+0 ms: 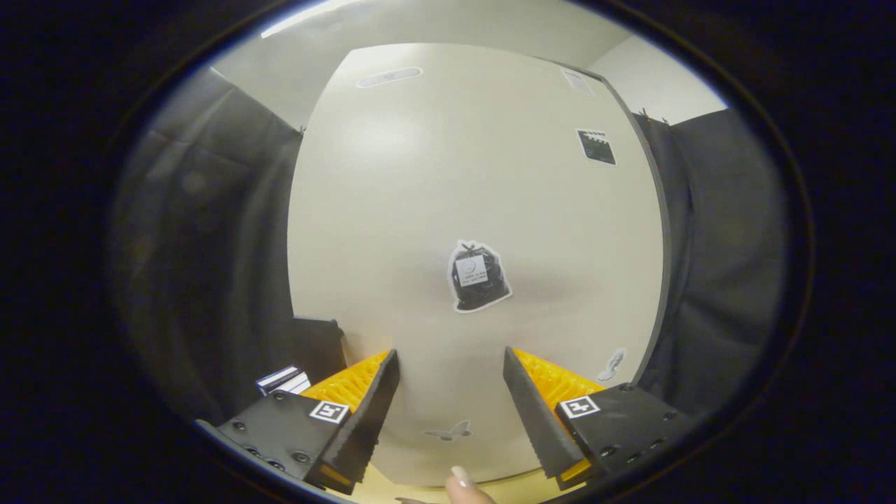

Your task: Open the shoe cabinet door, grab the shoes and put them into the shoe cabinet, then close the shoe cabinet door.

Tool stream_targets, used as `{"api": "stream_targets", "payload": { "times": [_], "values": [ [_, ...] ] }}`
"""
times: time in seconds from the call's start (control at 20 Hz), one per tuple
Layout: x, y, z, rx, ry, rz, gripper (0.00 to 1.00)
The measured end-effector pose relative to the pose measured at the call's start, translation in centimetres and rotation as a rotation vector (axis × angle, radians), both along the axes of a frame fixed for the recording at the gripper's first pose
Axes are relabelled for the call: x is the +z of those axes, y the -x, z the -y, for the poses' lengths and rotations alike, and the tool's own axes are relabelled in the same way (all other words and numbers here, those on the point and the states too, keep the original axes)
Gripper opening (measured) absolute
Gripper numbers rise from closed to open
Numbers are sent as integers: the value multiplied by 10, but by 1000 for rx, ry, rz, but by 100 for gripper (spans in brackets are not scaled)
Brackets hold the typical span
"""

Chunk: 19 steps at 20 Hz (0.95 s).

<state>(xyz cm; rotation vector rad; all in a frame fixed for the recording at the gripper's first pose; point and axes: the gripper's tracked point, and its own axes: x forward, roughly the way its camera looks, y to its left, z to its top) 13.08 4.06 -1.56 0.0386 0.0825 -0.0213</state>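
Black cloth (pixel 210 245) is hanging on both sides of the booth, and between these walls a pale cabinet door (pixel 434 210) is standing closed, close in front of the gripper (pixel 451 392). Its fingers are standing apart, holding nothing, and pointing at the lower part of the door. A sticker of a black bag (pixel 479 276) is sitting on the door just beyond the fingers. A fingertip (pixel 463 484) of a person is showing below, between the fingers.

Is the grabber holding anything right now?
No, nothing. The gripper has its jaws wide apart, with only the pale cabinet door facing them.
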Motion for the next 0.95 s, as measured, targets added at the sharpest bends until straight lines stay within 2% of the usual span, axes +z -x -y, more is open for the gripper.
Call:
{"api": "stream_targets", "payload": {
  "times": [0.45,0.95],
  "values": [
    [1,3,-1,-54,7,19,94],
    [-2,3,-1,-32,-25,43,94]
  ]
}}
